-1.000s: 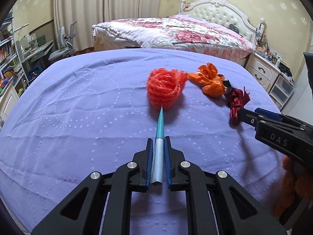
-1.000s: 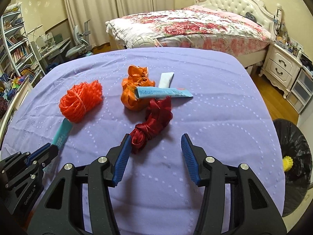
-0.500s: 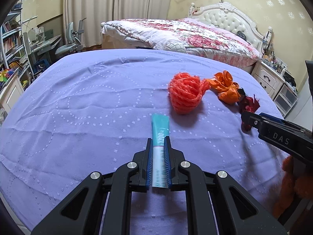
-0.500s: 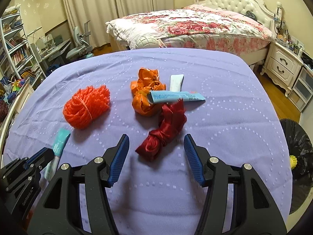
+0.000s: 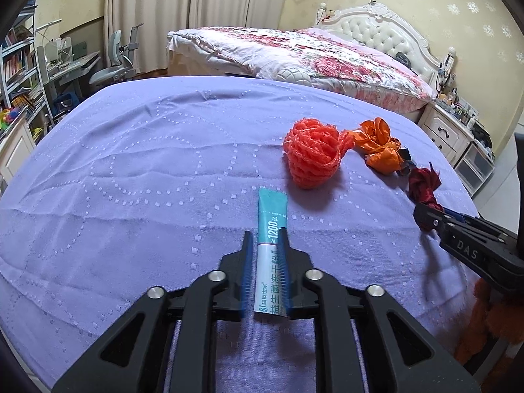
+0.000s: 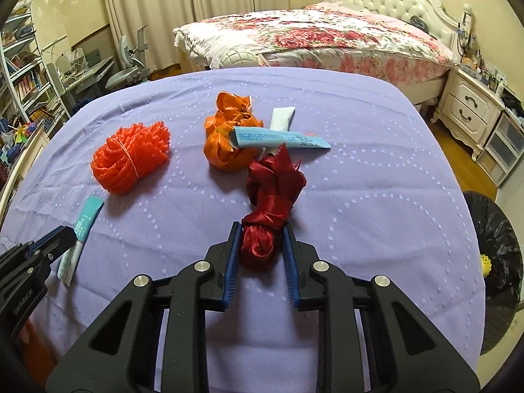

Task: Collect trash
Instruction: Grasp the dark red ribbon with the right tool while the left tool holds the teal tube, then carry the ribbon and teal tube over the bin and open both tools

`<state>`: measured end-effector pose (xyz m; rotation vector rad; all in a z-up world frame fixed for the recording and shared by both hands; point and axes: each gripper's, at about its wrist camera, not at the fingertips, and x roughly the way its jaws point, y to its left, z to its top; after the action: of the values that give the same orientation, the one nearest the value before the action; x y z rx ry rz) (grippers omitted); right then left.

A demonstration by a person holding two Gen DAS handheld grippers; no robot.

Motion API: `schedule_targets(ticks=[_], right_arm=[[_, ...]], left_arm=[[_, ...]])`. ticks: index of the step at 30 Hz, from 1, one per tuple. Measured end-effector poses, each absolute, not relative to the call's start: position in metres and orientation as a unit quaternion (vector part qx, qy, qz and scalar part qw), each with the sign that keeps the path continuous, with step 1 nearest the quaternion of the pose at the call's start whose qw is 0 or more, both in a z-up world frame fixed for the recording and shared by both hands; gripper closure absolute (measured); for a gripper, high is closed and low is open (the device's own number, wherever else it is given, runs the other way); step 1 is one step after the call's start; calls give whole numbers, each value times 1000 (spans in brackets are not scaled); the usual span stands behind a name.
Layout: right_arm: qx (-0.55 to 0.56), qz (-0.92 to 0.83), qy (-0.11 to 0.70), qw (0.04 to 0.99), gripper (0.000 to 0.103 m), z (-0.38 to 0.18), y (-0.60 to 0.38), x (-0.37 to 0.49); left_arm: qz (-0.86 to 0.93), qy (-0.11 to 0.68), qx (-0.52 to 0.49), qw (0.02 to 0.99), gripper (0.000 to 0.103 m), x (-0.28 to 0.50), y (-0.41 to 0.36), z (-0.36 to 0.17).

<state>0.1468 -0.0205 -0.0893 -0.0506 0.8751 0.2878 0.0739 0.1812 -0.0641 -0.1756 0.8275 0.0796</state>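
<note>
Crumpled red satin ribbon [image 6: 265,226]; flat teal sachet [image 5: 271,249].

Floral bed [image 6: 321,39] — nightstand [image 6: 471,111], bookshelf [image 6: 19,75].

A lilac cloth [image 6: 360,177] with dotted white rings is covering the bench; on it are lying a dark red ribbon [image 6: 271,193], an orange bag [image 6: 229,137], an orange-red net [image 6: 131,157] and a teal-and-white sachet [image 5: 271,239], beyond it a rose-patterned bedspread [image 6: 311,36]
</note>
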Motion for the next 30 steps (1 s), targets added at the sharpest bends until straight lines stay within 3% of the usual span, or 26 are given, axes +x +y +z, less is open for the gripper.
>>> schedule_targets(ticks=[1,6,11,13,18,30], right_arm=[[-23,139,422,895,79,-90,-23,146],[-22,139,420,897,79,-90,-28,140],[-18,143,418,897,79,-90,-31,139],[-15,145,418,897,79,-90,-33,139],[-9,149,417,896,79,-90,-37,135],[-5,141,405,903,79,-85,-55,117]], left_arm=[[38,403,-87,910,71,74,182,-64],[34,407,-86,909,47,76,180,-64],[38,422,-62,904,45,81,172,-69],[36,422,-53,905,60,80,170,-70],[40,417,-41,907,83,78,169,-70],[36,398,-49,915,85,66,158,-63]])
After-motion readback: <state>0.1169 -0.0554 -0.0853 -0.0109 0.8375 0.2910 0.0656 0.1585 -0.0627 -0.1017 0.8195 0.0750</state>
